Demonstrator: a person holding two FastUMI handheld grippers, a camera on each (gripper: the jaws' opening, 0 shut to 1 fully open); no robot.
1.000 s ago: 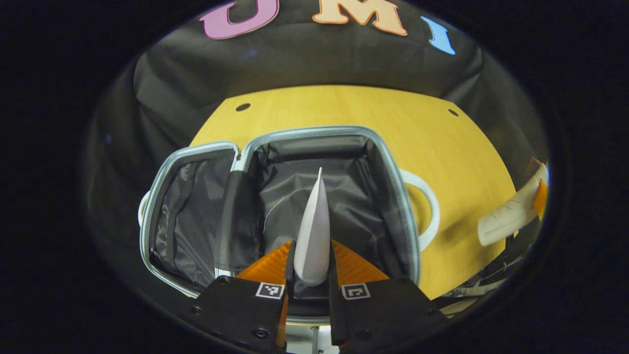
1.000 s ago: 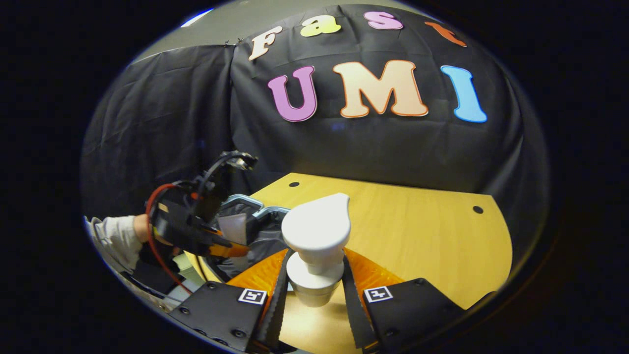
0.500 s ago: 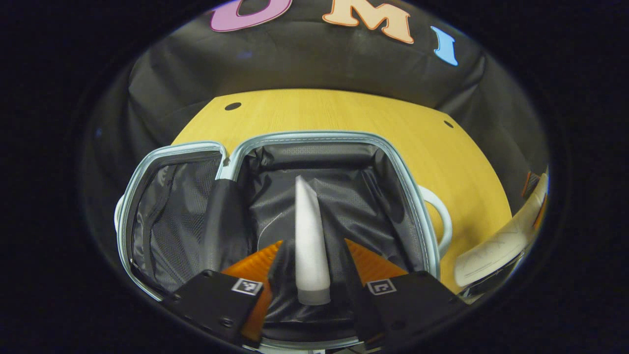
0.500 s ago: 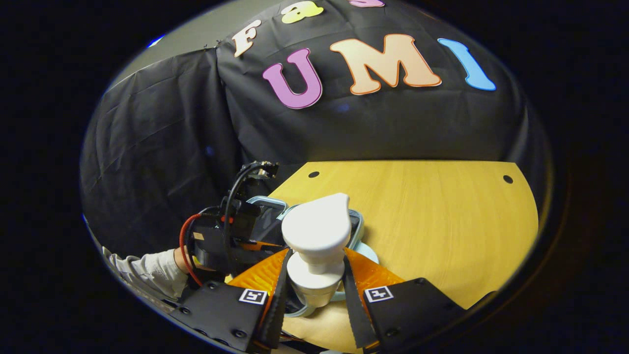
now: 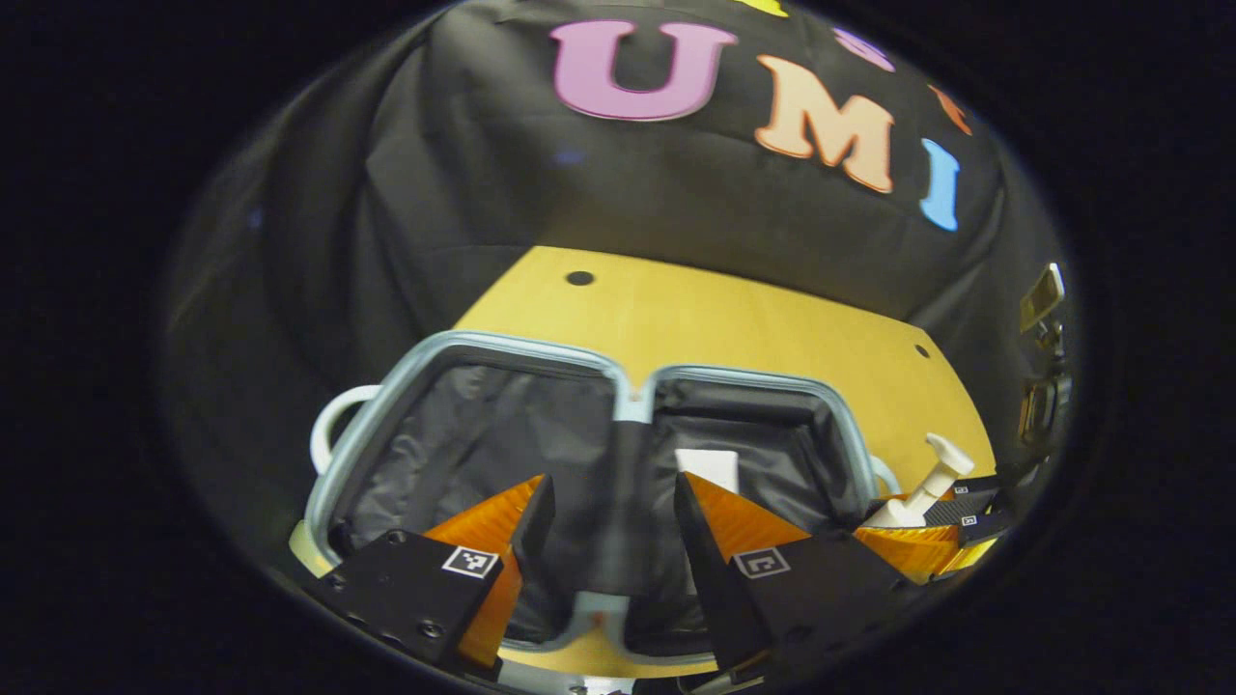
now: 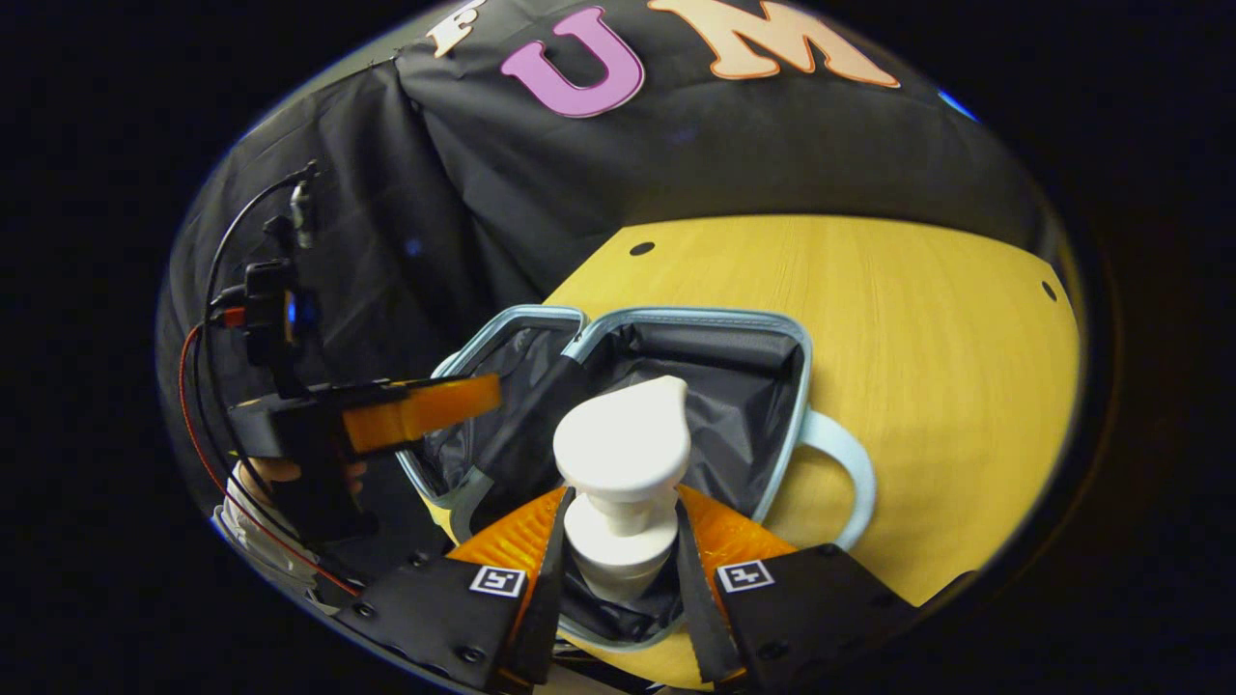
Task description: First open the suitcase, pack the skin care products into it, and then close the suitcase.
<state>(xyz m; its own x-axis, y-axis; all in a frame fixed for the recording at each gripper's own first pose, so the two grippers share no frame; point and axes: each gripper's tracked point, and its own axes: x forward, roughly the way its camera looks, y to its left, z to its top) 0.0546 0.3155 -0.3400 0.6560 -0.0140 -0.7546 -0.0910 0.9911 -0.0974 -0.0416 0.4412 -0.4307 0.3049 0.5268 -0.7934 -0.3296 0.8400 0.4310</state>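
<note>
The suitcase lies open on the wooden table, pale blue rim, dark lining, two halves side by side. A white tube lies in its right half. My left gripper stands open above the hinge strip, nothing between its fingers. In the right gripper view, my right gripper is shut on a white pump bottle, held upright over the suitcase. The left gripper, held by a hand, hovers left of the case. The left gripper view shows the pump bottle in the right gripper at the case's right edge.
The yellow wooden table stretches bare to the right and behind the suitcase. A pale blue carry handle sticks out on the case's right side, another handle on the left. Black cloth walls close in behind.
My left gripper opened and let go of the white tube, which now lies in the suitcase, then drew back and up. My right gripper carried the pump bottle over the open case.
</note>
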